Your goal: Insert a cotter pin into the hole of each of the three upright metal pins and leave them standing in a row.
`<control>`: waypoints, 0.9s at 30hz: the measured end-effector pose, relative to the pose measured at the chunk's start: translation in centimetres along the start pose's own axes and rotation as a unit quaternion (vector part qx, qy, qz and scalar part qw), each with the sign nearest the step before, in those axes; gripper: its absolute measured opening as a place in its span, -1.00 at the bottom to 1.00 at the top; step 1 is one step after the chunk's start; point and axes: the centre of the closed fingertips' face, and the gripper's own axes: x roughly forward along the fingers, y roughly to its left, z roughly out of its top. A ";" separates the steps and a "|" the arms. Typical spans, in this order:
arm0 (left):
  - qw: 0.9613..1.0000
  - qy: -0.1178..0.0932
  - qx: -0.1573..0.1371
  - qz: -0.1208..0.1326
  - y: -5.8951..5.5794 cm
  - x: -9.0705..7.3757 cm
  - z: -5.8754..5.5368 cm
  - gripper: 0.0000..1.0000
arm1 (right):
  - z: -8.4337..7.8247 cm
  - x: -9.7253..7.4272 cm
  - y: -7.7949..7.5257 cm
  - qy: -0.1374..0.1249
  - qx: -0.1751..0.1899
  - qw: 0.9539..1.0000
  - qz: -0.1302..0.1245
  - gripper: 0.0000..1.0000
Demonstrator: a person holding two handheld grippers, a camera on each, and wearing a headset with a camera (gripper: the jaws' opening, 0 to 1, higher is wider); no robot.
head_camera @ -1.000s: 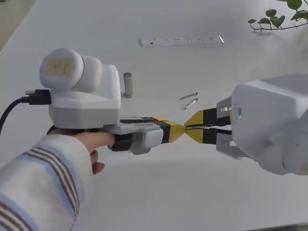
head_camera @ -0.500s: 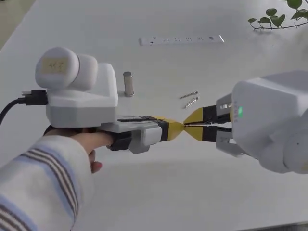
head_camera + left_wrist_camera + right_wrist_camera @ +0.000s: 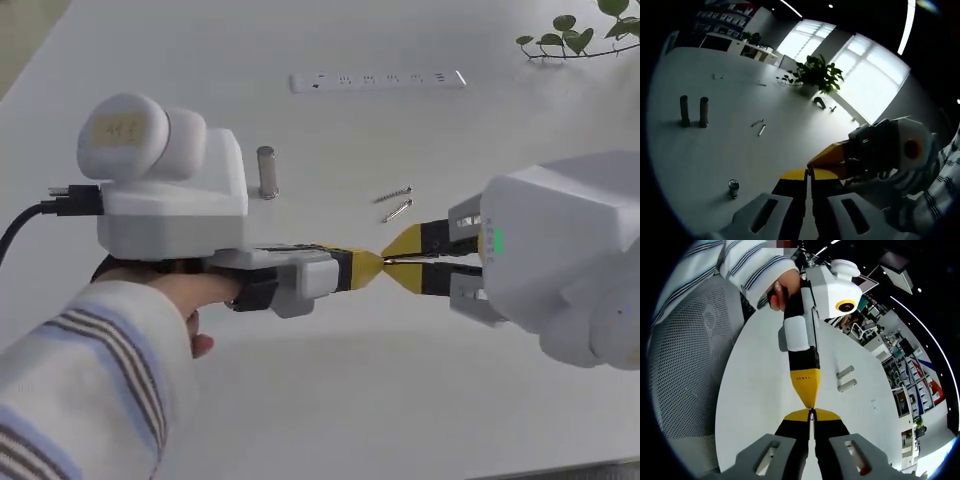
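Cotter pin (image 3: 408, 262): a thin bright sliver lying lengthwise between the jaws of the right hand-held gripper (image 3: 387, 264), clenched there above the bench (image 3: 300, 400). Held roughly level, aimed at the left hand-held gripper (image 3: 380, 267). Left jaws pressed together, nothing visible between them, yellow tip touching the right tip nose to nose; the same meeting seen in both gripper views. Unclear: any nip of the left tip on the sliver's end.

Just behind the meeting tips, two loose cotter pins (image 3: 394, 197) flat on the bench, close together but apart, slanted alike. Left of those, one metal pin (image 3: 266, 172) upright, just beyond the left hand-held gripper's white body. In the left gripper view, a pair of metal pins (image 3: 703, 111) standing side by side, near each other but not touching, well away from the jaws.

Farther back, a white power strip (image 3: 378, 81) lying across the bench; at the far right corner, a leafy plant sprig (image 3: 575, 40). Left hand (image 3: 190, 300) wrapped under the handle, striped sleeve (image 3: 90, 380) in the near corner, black cable (image 3: 20, 240) plugged into the back of the housing.
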 end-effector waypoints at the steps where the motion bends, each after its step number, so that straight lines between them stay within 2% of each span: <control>1: 1.000 0.000 -0.002 0.000 0.0 0.0 0.0 -1.00 | 0.0 0.0 0.0 -0.001 0.001 1.000 -0.001 -1.00; 7: 1.000 -0.001 0.007 0.002 0.1 -0.4 0.0 -1.00 | 0.4 0.0 0.1 -0.014 -0.002 1.000 -0.001 -0.99; 9: 1.000 -0.001 0.013 0.001 0.0 -0.6 0.0 -1.00 | 0.5 -0.1 0.1 -0.024 -0.003 1.000 -0.002 -0.87; 11: 1.000 -0.002 0.017 0.001 0.0 -0.9 0.1 -1.00 | 0.5 -0.2 0.1 -0.030 0.003 1.000 -0.001 -0.84; 15: 1.000 -0.004 0.030 0.003 0.1 -1.3 0.2 -1.00 | 0.3 -0.4 0.0 -0.043 0.054 0.998 0.005 -0.72; 17: 0.999 -0.003 0.035 0.003 0.1 -1.5 0.2 -1.00 | 0.4 -0.4 0.0 -0.061 0.100 0.993 0.017 -0.63; 19: 0.999 -0.003 0.045 0.001 0.0 -1.7 0.2 -1.00 | 0.6 -0.6 -0.5 -0.081 0.140 0.987 0.018 -0.58; 21: 0.998 -0.002 0.057 -0.002 -0.1 -1.9 0.2 -1.00 | 0.8 -0.8 -0.6 -0.102 0.190 0.976 0.038 -0.54; 22: 0.998 -0.003 0.067 -0.004 -0.2 -2.0 0.2 -1.00 | 1.0 -0.9 -0.6 -0.115 0.215 0.968 0.052 -0.52; 24: 0.997 0.000 0.083 -0.011 -0.5 -2.2 0.1 -1.00 | 1.6 -1.2 -0.3 -0.138 0.236 0.958 0.083 -0.49; 25: 0.996 0.001 0.088 -0.013 -0.6 -2.2 0.1 -1.00 | 2.1 -1.4 0.0 -0.154 0.254 0.949 0.109 -0.47; 26: 0.995 0.002 0.098 -0.016 -0.7 -2.3 0.1 -1.00 | 2.2 -1.5 -0.1 -0.160 0.262 0.944 0.117 -0.46; 27: 0.995 0.002 0.102 -0.018 -0.8 -2.4 0.1 -1.00 | 2.3 -1.6 0.0 -0.165 0.274 0.938 0.134 -0.45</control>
